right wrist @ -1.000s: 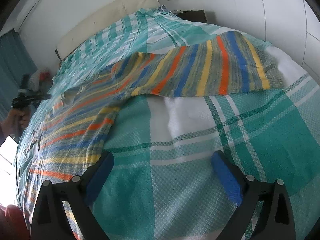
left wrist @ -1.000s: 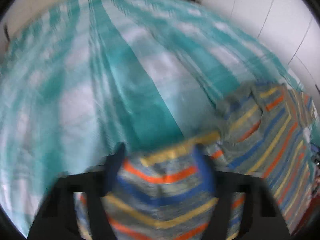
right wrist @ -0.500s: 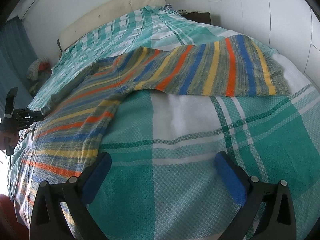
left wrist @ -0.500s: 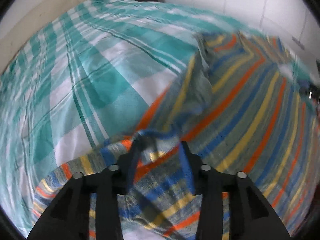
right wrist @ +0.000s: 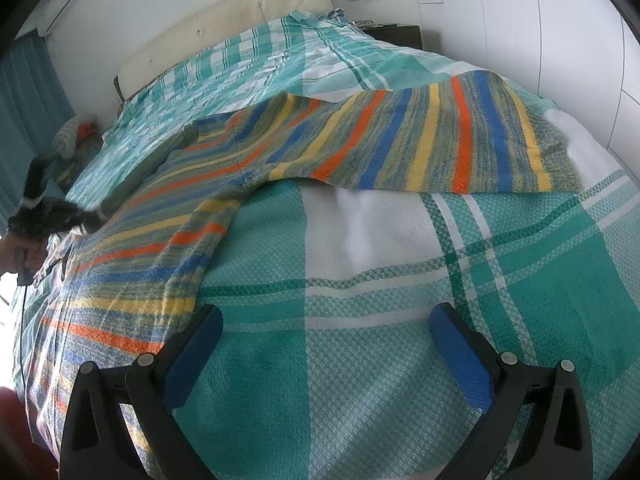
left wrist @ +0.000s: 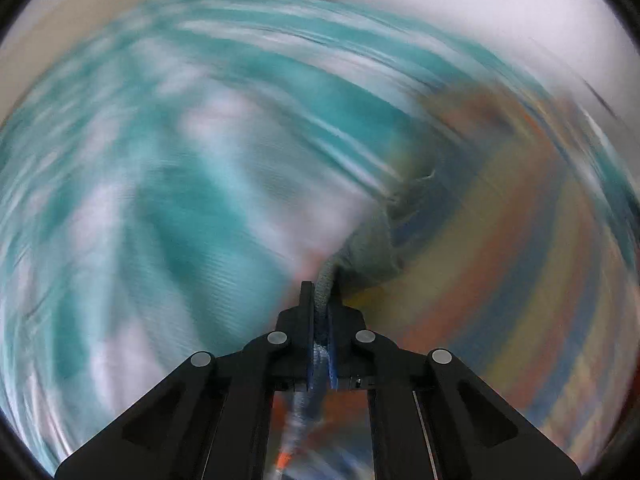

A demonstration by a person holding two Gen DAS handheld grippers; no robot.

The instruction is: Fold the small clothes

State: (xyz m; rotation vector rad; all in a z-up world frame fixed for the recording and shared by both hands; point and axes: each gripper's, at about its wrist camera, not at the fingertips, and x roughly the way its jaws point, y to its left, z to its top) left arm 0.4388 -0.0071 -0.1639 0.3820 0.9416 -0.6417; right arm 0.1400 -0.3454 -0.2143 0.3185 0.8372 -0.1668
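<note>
A striped sweater (right wrist: pixel 248 168) in orange, blue, yellow and grey lies spread on the bed, one sleeve (right wrist: pixel 460 140) stretched to the right. My left gripper (left wrist: pixel 320 292) is shut on a grey edge of the sweater (left wrist: pixel 368 248); this view is heavily blurred. It also shows at the far left of the right wrist view (right wrist: pixel 52 216), blurred, at the sweater's far side. My right gripper (right wrist: pixel 324 344) is open and empty, low over the bedspread, its left finger beside the sweater's hem.
The bed has a teal and white checked bedspread (right wrist: pixel 500 280) and a cream headboard (right wrist: pixel 240 16). A dark nightstand (right wrist: pixel 396 34) stands at the back right by the white wall. A small bundle (right wrist: pixel 76 132) lies beside the bed at the left.
My left gripper has closed fully on the sweater's edge and is swinging fast, blurring its view. The right gripper has barely moved and stays open.
</note>
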